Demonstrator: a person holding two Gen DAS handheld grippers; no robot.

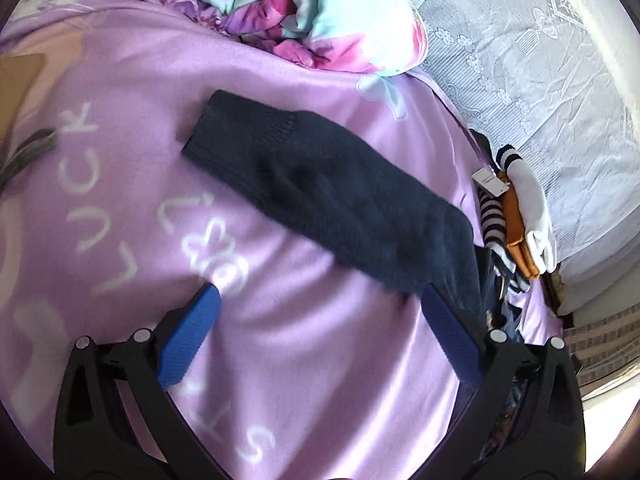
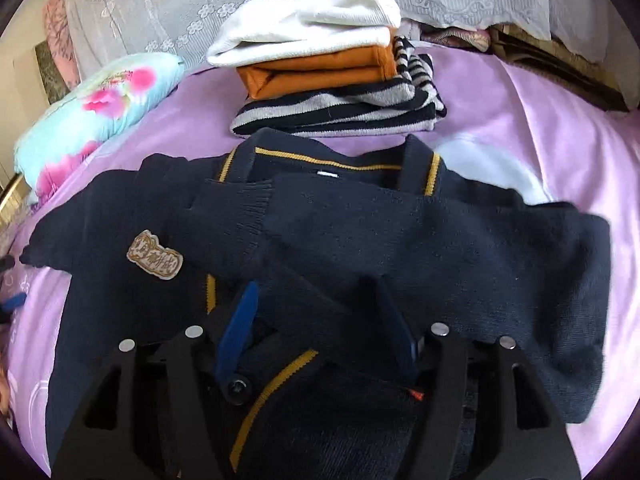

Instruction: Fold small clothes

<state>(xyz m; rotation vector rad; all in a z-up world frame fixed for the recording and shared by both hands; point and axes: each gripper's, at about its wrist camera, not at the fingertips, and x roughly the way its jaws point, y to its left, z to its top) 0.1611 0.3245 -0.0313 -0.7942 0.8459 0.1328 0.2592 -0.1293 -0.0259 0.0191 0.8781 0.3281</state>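
The navy cardigan [image 2: 320, 248] lies spread on the lilac bedspread [image 2: 540, 120] of the bed, collar toward the far side, its edges trimmed with a thin mustard stripe. A beige embroidered badge [image 2: 155, 260] sits on the chest panel. One sleeve [image 2: 360, 216] is folded across the chest, its ribbed cuff ending near the collar. The other sleeve [image 1: 332, 192] stretches out flat over the bedspread [image 1: 280, 340], ribbed cuff pointing away from the body of the garment.

The right hand-held gripper [image 2: 316, 292] hovers low over the middle of the cardigan, its blue fingers [image 2: 240, 320] apart with nothing between them; whether they touch the knit I cannot tell. The left hand-held gripper [image 1: 320, 296] is spread wide above the bedspread, empty; its right-side finger [image 1: 452, 336] sits just at the shoulder end of the outstretched sleeve, while the other finger is over bare cloth printed with white lettering.

Just beyond the collar stands a stack of folded clothes: a black-and-white striped knit [image 2: 340, 112] at the bottom, an orange piece [image 2: 316, 72] on it, and a white piece [image 2: 304, 28] on top. In the left view the same stack [image 1: 516, 216] shows edge-on beside the cardigan, with a small white tag near it. A floral quilt in turquoise and pink [image 1: 312, 12] lies bunched toward the far edge of the bed, and a white lace cover [image 1: 520, 60] lies beyond the stack
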